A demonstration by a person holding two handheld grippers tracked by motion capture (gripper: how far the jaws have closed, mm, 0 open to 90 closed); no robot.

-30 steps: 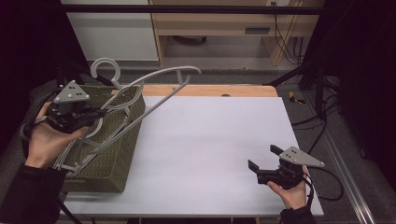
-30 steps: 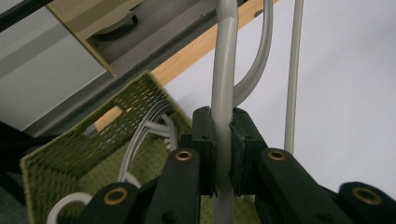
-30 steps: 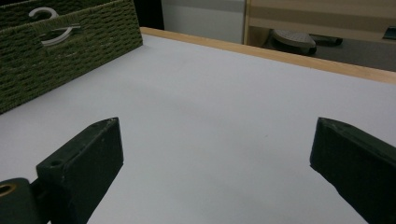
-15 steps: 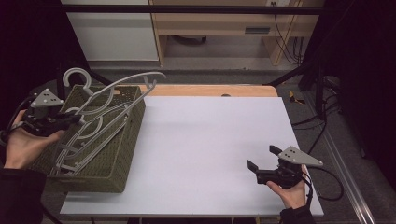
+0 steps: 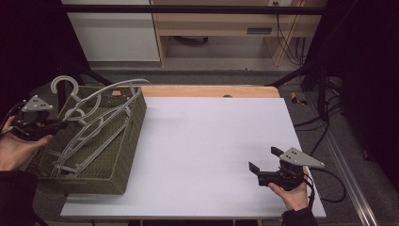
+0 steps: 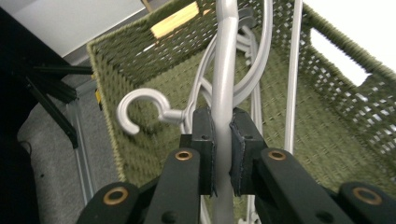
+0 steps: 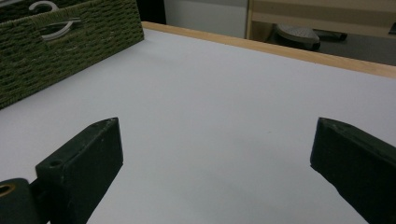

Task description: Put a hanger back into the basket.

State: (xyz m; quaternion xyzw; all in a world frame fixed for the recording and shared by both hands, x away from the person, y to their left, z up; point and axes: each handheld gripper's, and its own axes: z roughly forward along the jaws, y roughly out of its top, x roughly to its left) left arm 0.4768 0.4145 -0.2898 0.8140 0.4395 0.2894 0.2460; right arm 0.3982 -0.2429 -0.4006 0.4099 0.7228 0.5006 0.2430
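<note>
My left gripper [image 5: 59, 124] [image 6: 222, 135] is at the left rim of the green woven basket [image 5: 123, 155] [image 6: 336, 98], shut on the bar of a grey plastic hanger [image 5: 101, 94] [image 6: 225, 56]. The hanger lies slanted across the basket's top, its hook [image 5: 63, 84] [image 6: 139, 109] rising at the back left. More grey hangers [image 5: 80, 141] lie inside the basket beneath it. At the front right of the white table [image 5: 211, 141], my right gripper [image 5: 262, 158] [image 7: 215, 154] sits open with nothing between its jaws, pointing left toward the basket [image 7: 70, 46].
A wooden strip [image 5: 211, 91] runs along the table's far edge. Behind it stand a white cabinet [image 5: 113, 33] and a wooden shelf unit [image 5: 226, 28]. Cables [image 5: 324, 117] trail on the floor to the right. A metal rail [image 5: 348, 179] borders the table's right side.
My left hand has carried the hanger left and down, from over the basket's right edge to its left side. The hanger now rests lower, across the basket. The right gripper has stayed still.
</note>
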